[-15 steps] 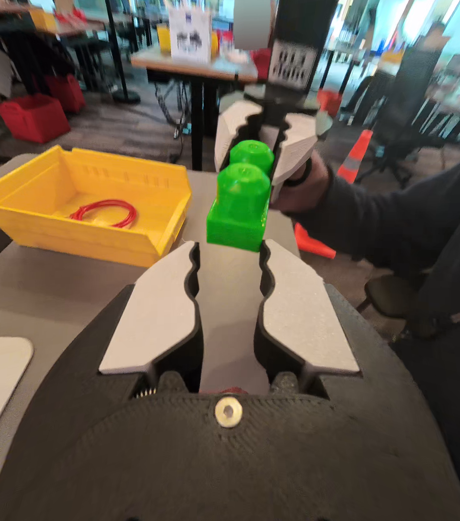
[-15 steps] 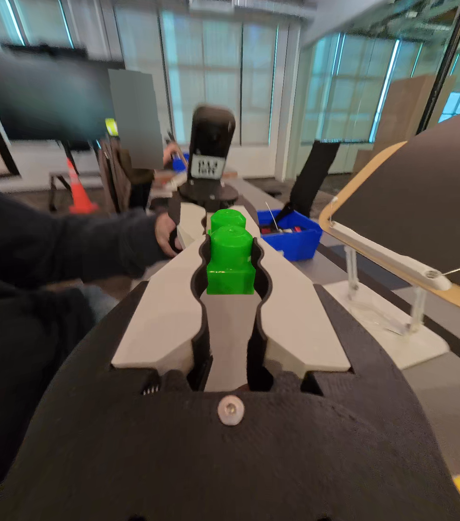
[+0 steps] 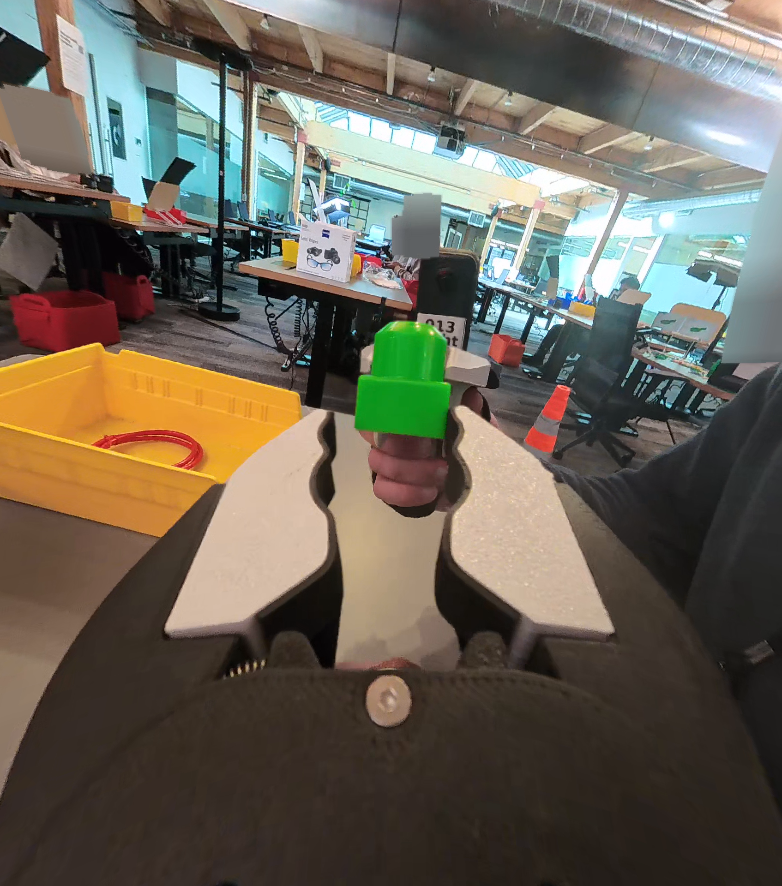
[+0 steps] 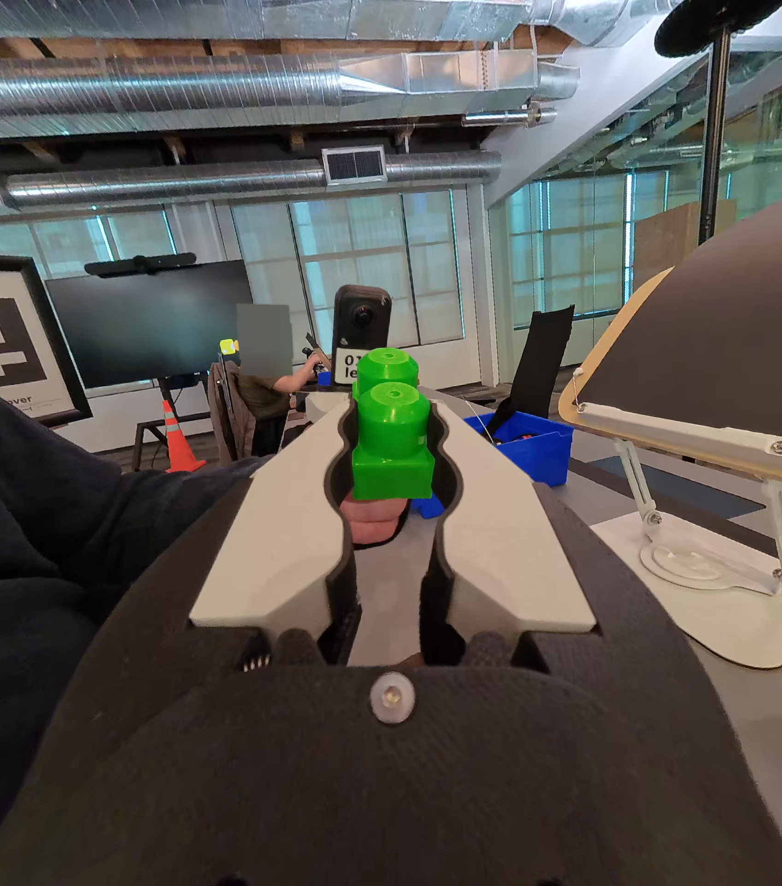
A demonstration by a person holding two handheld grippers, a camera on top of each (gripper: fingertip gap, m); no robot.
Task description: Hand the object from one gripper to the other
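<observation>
Green block with 2 studs: clamped between the fingers of the right gripper, held in the air. Left gripper: jaws spread wider than the block, its fingertips just beside the block's base; contact cannot be confirmed. Beyond the block in the left wrist view, a hand. Left of the block, a yellow bin containing a red cable coil.
</observation>
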